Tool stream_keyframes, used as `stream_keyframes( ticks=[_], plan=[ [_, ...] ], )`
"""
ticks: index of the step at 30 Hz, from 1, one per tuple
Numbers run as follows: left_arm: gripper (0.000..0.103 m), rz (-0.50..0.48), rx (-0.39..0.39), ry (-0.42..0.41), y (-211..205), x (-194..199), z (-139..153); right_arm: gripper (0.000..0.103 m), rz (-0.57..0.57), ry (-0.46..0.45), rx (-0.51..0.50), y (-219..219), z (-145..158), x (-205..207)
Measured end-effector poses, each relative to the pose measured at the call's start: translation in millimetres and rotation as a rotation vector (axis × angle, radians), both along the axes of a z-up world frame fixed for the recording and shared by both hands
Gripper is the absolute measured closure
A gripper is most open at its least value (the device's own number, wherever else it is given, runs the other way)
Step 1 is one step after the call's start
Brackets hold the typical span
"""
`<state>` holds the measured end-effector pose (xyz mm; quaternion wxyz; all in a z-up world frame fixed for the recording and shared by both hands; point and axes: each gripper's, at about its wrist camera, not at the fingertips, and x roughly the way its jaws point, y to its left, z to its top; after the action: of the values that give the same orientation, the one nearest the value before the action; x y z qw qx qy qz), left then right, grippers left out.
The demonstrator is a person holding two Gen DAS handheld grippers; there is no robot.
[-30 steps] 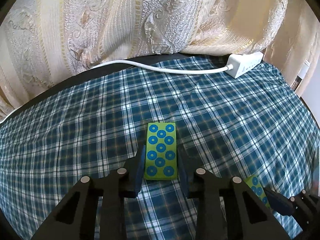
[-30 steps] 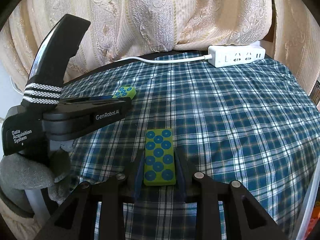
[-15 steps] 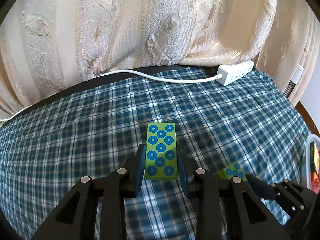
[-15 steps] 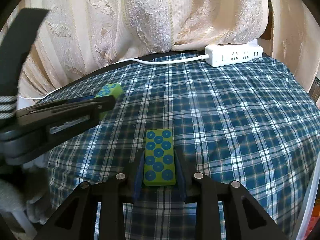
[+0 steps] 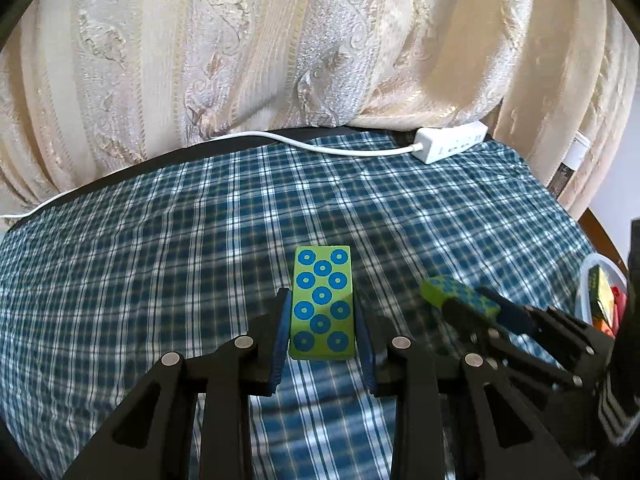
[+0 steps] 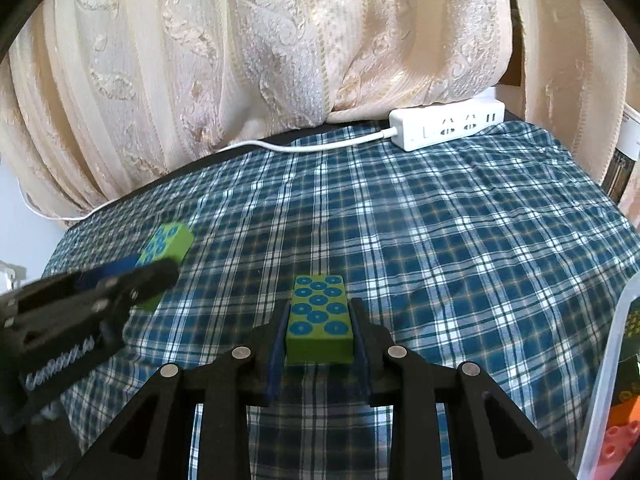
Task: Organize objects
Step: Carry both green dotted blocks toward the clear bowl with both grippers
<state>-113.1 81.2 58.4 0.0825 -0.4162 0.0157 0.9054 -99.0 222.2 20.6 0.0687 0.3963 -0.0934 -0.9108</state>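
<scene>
While each gripper clamps its own green rectangular block with blue ring dots, the left gripper (image 5: 322, 322) has carried its block (image 5: 322, 303) up and across toward the right gripper (image 6: 319, 330), whose block (image 6: 319, 318) hangs steady over the blue plaid counter (image 6: 460, 248) near its front edge. Both blocks seem bound for the clear plastic bin (image 6: 612, 344) at the right edge.

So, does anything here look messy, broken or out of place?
Nothing stands out. Each set of tongs, left and right, squarely holds a green block with blue rings above the smooth checked cloth.
</scene>
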Motion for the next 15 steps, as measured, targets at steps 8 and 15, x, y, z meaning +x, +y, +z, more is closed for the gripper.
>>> stream_keyframes(
  ticks=[8, 15],
  plan=[
    [0.072, -0.016, 0.009, 0.016, -0.6, 22.2, 9.1, 0.072, -0.021, 0.016, -0.045, 7.8, 4.5, 22.1],
    [0.072, -0.027, 0.008, 0.002, -1.6, 33.1, 4.3, 0.072, -0.052, 0.018, -0.096, 23.1, 3.5, 51.5]
  ],
)
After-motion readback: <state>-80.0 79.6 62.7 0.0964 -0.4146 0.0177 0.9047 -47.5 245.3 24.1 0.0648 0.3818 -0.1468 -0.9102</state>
